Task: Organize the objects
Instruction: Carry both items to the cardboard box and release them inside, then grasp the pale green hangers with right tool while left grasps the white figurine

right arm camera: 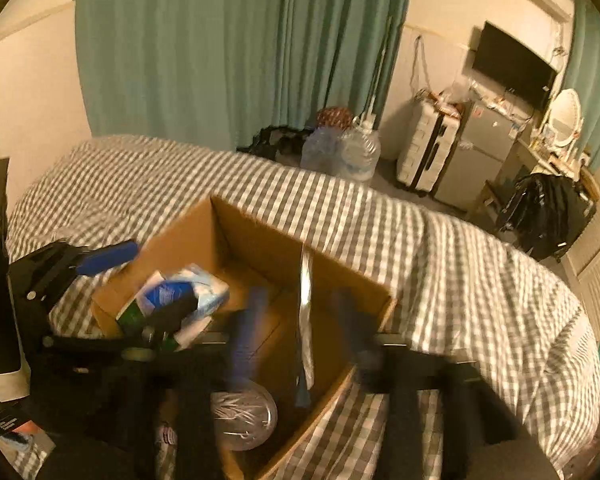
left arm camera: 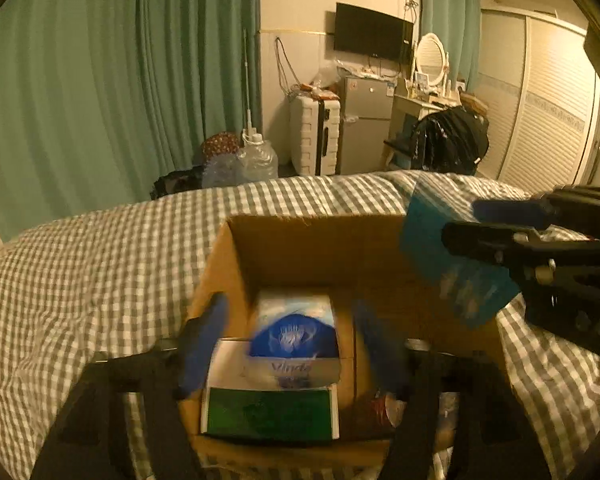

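The bed (left arm camera: 100, 272) carries the cardboard box (left arm camera: 300, 248). Packed at its 7 o'clock corner: tissue pack (left arm camera: 296, 328) and green box (left arm camera: 270, 410). Left claw (left arm camera: 290, 344) stands wide, empty. Right claw (left arm camera: 460, 224) grips a blue packet (left arm camera: 472, 288) over the 3 o'clock rim, judged still unplaced.

Green curtain (left arm camera: 100, 80), television (left arm camera: 372, 34), white suitcase (left arm camera: 314, 136)

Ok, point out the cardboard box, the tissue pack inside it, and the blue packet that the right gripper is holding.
cardboard box (left arm camera: 320, 248): left wrist view, inner far wall.
tissue pack (left arm camera: 294, 328): left wrist view, blue printed top face.
blue packet (left arm camera: 424, 236): left wrist view, upper part, left of the fingers.
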A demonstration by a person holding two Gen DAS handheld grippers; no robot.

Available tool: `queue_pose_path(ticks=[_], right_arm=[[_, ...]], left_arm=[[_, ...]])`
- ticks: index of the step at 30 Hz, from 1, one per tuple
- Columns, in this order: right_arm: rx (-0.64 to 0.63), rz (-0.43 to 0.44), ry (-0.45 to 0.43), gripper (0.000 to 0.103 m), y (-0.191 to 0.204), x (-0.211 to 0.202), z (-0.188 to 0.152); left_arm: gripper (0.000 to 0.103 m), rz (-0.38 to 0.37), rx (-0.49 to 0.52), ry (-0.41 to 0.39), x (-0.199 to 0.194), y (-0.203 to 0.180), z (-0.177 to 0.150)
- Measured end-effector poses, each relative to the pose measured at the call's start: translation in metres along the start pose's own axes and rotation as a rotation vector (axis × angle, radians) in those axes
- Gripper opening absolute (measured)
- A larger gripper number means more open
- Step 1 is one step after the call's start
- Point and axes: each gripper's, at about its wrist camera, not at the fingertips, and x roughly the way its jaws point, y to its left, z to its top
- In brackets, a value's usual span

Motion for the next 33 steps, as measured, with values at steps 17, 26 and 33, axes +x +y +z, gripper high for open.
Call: queue_pose_path(ticks=[17,26,33], right_arm=[[0.088,-0.03,-0.224,0.085,0.052,-0.154,-0.028],[0.098,-0.039,-0.159,0.085,0.101,-0.136,-0.086],[0.073,-0.068,-0.049,0.085,0.139,-0.078,-0.126]], left_arm=[[0.103,0.136,-0.014,-0.166,-0.177,0.071,-0.03],[0.103,0.17,-0.066,-0.176,-0.187,0.108,-0.107],[0.103,0.123,-0.073,-0.099,-0.128,0.115,-0.176]])
